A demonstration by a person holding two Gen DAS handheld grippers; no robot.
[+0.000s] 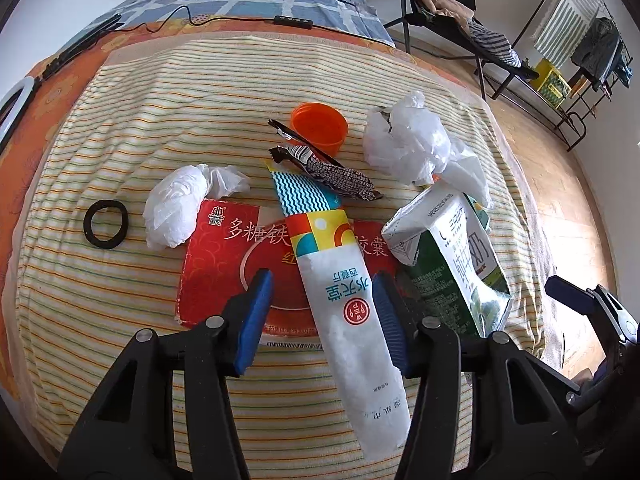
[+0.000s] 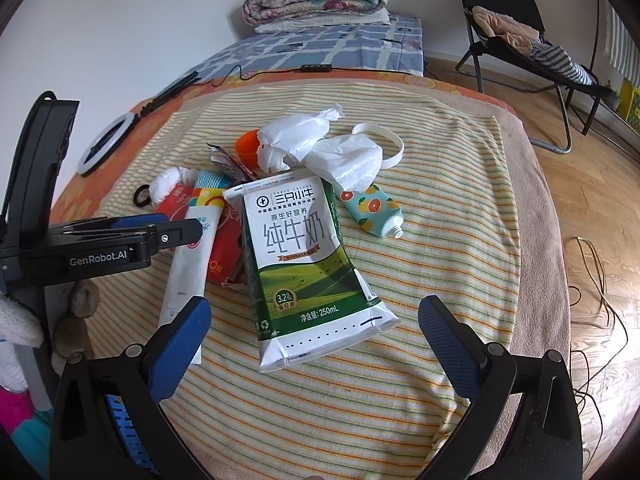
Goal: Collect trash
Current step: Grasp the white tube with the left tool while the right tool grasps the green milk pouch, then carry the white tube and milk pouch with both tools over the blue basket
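Trash lies on a striped cloth (image 1: 160,92). My left gripper (image 1: 324,300) is open, its blue pads on either side of a long white wet-wipe packet (image 1: 352,320) that lies over a flat red box (image 1: 224,264). The packet also shows in the right wrist view (image 2: 188,264). My right gripper (image 2: 316,336) is open wide and empty, just in front of a flattened green-and-white milk carton (image 2: 304,264), which also shows in the left wrist view (image 1: 448,256). Crumpled white plastic bags (image 1: 416,140) (image 1: 188,200), an orange cap (image 1: 320,124) and a dark wrapper (image 1: 332,168) lie behind.
A black ring (image 1: 105,224) lies at the left. A small fruit-print tube (image 2: 372,210) and a white band (image 2: 384,140) lie right of the carton. A ring light (image 2: 106,144) and cable sit at the far edge. A black chair (image 2: 520,40) stands on the wood floor.
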